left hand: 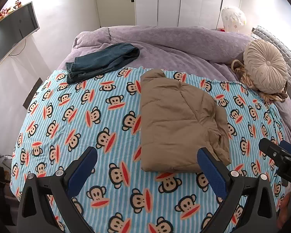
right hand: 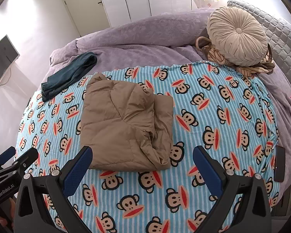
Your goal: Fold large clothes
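The left gripper [left hand: 147,163] hung with its blue pads wide apart, holding nothing, just above the monkey-print blanket [left hand: 87,116]. At its 1 o'clock lay the folded tan jacket [left hand: 178,120], the near edge just beyond the right pad. Folded jeans [left hand: 100,62] sat at 11 o'clock, well apart, and a round cushion [left hand: 265,71] at 2 o'clock. The right gripper [right hand: 142,161] was likewise spread wide and empty, with the jacket at its 12 o'clock. A dark phone [right hand: 279,164] lay at 3 o'clock.
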`<state>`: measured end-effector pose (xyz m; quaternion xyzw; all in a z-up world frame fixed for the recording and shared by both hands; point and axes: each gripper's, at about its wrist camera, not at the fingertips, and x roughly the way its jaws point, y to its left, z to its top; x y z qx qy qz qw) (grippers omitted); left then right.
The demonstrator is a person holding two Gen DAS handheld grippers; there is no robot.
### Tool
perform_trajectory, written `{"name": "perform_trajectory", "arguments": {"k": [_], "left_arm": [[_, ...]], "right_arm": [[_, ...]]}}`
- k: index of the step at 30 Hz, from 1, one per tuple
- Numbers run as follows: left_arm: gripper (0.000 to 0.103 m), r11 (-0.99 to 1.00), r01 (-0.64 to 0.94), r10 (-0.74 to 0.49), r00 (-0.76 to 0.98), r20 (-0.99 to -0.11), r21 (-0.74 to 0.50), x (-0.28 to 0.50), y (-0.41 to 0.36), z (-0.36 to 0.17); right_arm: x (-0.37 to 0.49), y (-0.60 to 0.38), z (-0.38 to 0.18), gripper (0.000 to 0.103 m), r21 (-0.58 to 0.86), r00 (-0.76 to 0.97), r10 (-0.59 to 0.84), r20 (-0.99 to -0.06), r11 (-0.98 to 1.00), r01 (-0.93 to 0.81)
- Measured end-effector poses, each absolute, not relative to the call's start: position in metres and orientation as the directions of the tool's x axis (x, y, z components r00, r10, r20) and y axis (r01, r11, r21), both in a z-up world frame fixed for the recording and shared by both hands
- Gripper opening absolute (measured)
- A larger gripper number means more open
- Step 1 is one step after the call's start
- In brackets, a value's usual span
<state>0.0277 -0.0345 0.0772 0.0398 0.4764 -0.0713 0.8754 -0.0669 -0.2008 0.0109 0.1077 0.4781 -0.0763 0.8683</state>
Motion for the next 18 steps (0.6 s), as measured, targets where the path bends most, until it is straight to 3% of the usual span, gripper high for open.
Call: {"name": "perform_trajectory", "arguments": {"k": [18], "left_arm": [[0.103,0.985,0.174,-0.092,0.528,-0.844,0.002,0.0303,-0.0358,0.0736]], "right_arm": [[-0.0659,-0.2004,0.0093,0.103,0.108,0.527,-0.032,-0.849,0.966,0.234]]}}
